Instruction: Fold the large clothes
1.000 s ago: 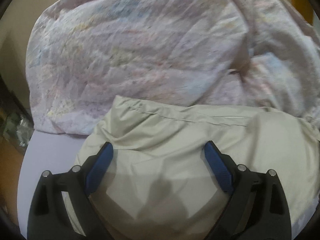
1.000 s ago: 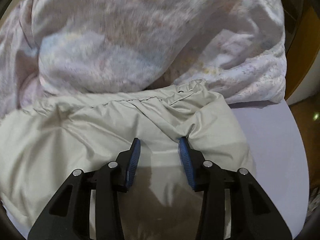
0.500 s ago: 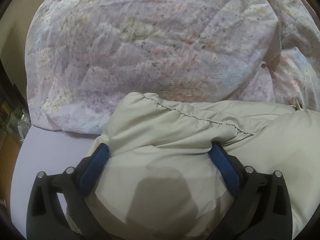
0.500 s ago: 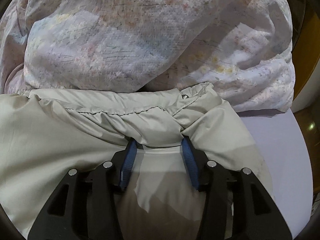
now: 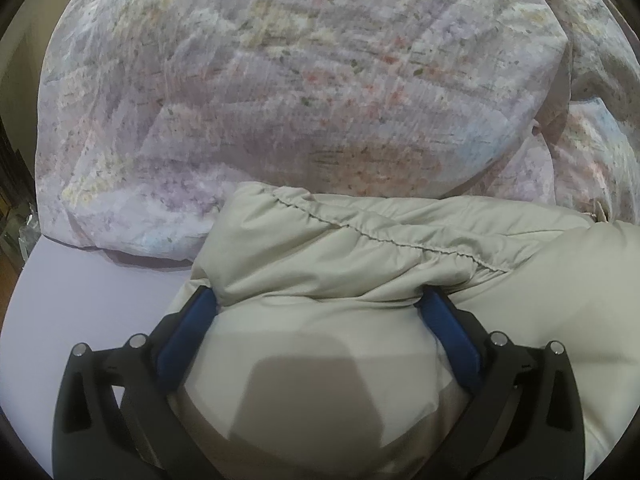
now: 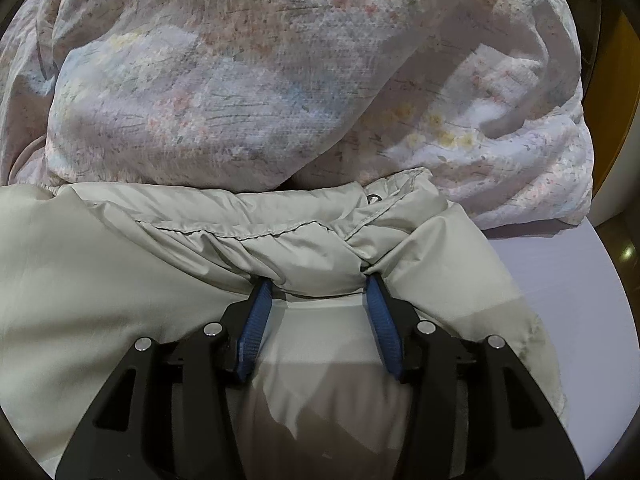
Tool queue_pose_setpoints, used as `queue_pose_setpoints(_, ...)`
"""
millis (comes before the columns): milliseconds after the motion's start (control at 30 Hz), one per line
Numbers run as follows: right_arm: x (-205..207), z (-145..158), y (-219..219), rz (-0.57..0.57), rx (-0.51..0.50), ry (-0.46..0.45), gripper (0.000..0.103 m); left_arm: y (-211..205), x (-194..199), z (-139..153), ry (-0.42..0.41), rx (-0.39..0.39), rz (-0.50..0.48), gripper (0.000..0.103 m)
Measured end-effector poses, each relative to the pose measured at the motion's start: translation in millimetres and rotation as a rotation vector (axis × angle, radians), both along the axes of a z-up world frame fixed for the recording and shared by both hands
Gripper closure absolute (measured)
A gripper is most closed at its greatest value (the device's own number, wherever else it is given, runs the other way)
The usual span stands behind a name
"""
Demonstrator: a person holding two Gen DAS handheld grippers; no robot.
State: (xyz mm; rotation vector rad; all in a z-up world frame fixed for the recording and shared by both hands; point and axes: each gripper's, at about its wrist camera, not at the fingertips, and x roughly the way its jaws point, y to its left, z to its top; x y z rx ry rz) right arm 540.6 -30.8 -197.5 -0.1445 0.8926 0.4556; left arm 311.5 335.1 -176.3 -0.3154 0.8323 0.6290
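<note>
A puffy beige jacket [image 5: 360, 248] lies on a lavender sheet, its stitched hem running across both views. My left gripper [image 5: 318, 294] stands wide open and pressed down into the jacket. Padded fabric bulges between its blue pads [image 5: 188, 332], and a fold of the hem covers the fingertips. In the right wrist view my right gripper [image 6: 318, 280] is pushed into the same jacket [image 6: 120, 280] near its right end. Its jaws are partly open, a hump of fabric sits between them, and the tips are tucked under the hem fold. A metal snap [image 6: 374, 199] shows on the hem.
A crumpled floral quilt [image 5: 300, 80] is heaped right behind the jacket and fills the far half of both views [image 6: 240, 80]. Bare lavender sheet [image 5: 80, 288] shows left of the jacket and also to its right [image 6: 560, 280]. Dark furniture edges the left side.
Both grippers have sunk into the jacket, so the hem now puffs up over their fingertips. The left jaws widened slightly, and the right jaws spread a little too.
</note>
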Motion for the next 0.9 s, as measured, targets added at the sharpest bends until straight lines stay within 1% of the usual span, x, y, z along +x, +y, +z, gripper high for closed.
queue_pose_setpoints(100, -3.3, -7.3, 1.5, 0.004, 0.009, 0.003, 0.051, 7.9, 0.3, -11.1, -0.003, -0.012, -0.002, 0.002)
queue_pose_setpoints(167, -0.4, -7.2, 3.9, 0.005, 0.012, 0.005, 0.051, 8.5, 2.7, -21.6, -0.004, -0.021, -0.004, 0.002)
queue_pose_setpoints(367, 0.5, -12.6, 4.5, 0.006, 0.025, 0.016, 0.051, 24.7, 6.4, -40.2, -0.009, -0.053, -0.01, 0.002)
queue_pose_setpoints(433, -1.9, -12.8, 1.6, 0.004, 0.028, 0.019, 0.051, 29.9, 7.9, -46.6, -0.008, -0.062, -0.01, 0.002)
queue_pose_setpoints(500, 4.8, -9.0, 4.2, 0.006, 0.026, 0.02, 0.051, 33.7, 9.7, -52.3, -0.006, -0.065, -0.009, 0.002)
queue_pose_setpoints(667, 10.9, -5.7, 7.6, 0.005, 0.002, 0.015, 0.051, 37.4, 14.6, -56.0, 0.007, -0.053, -0.006, 0.002)
queue_pose_setpoints(767, 13.8, -4.6, 14.5, 0.007, -0.04, 0.017, 0.05, 37.5, 19.4, -54.1, 0.043, -0.017, -0.001, 0.002)
queue_pose_setpoints(833, 13.9, 0.6, 15.9, -0.004, -0.079, 0.044, 0.045, 32.5, 19.6, -49.4, 0.089, 0.006, 0.013, 0.002)
queue_pose_setpoints(867, 12.6, 6.0, 12.1, -0.015, -0.073, 0.072, 0.044, 29.9, 15.9, -45.3, 0.11, 0.004, 0.018, 0.002)
queue_pose_setpoints(900, 9.7, 12.6, 5.7, -0.024, -0.053, 0.092, 0.037, 27.6, 11.3, -41.5, 0.116, 0.002, 0.009, 0.002)
